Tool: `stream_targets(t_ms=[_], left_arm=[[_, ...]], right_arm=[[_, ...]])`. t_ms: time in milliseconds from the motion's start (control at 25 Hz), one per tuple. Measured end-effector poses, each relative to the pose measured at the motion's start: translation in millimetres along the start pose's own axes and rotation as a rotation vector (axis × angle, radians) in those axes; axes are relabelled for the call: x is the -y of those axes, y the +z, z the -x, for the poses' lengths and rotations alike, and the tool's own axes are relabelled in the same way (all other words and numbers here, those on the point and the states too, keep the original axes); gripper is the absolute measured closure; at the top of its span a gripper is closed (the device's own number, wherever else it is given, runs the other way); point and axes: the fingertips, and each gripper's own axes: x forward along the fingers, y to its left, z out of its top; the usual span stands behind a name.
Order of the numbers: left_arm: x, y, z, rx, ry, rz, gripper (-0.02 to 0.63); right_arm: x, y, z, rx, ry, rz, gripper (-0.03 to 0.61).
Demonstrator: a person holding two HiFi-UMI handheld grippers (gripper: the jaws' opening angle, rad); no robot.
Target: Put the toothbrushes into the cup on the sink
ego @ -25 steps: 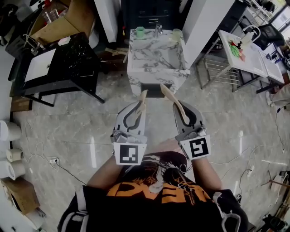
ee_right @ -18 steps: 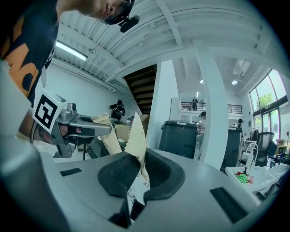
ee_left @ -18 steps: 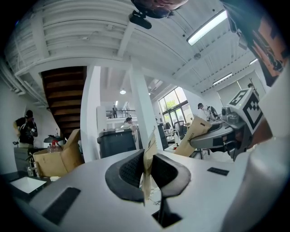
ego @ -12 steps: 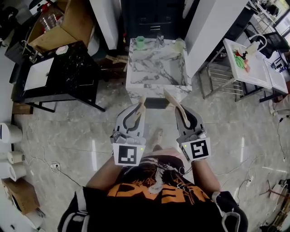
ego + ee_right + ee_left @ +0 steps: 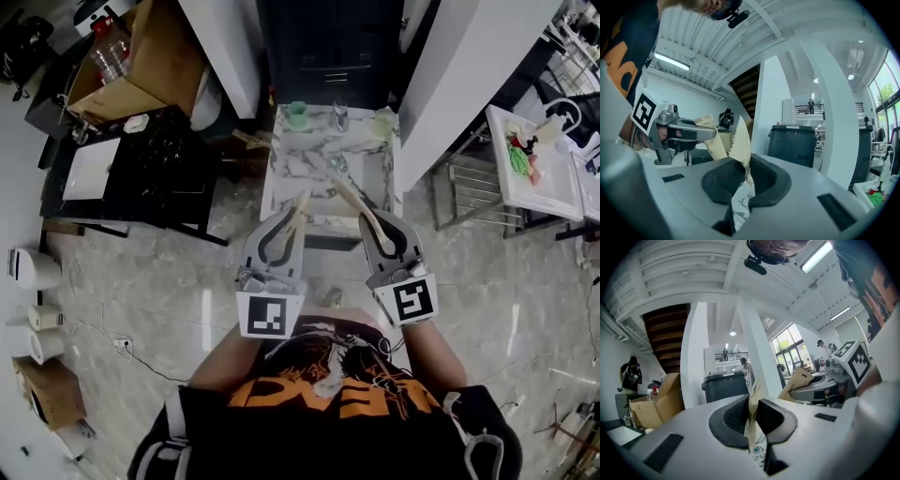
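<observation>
- Left gripper (image 5: pixel 292 218): centre of the head view, jaws clenched on a paper-wrapped toothbrush (image 5: pixel 302 200).
- Right gripper (image 5: pixel 368 226): just beside it, jaws clenched on a second wrapped toothbrush (image 5: pixel 345 190), whose tip overlaps the sink's front.
- Marble sink (image 5: pixel 275 173): upper centre, with a green cup (image 5: pixel 297 113) at its far left corner, well apart from both toothbrushes.

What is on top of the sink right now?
A green cup, a faucet and a pale cup stand along the sink back edge. The left toothbrush and right toothbrush hide part of its front rim.
</observation>
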Motion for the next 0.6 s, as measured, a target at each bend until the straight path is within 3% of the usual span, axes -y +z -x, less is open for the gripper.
stream_targets(t_ms=[240, 600], left_arm=[[-19, -10, -40, -0.019, 0.011, 0.006, 0.571], [-48, -41, -121, -0.025, -0.07, 0.048, 0.571]], right_arm=[[34, -15, -29, -0.045, -0.007, -0.02, 0.535], [74, -28, -91, -0.081, -0.071, -0.014, 0.535]])
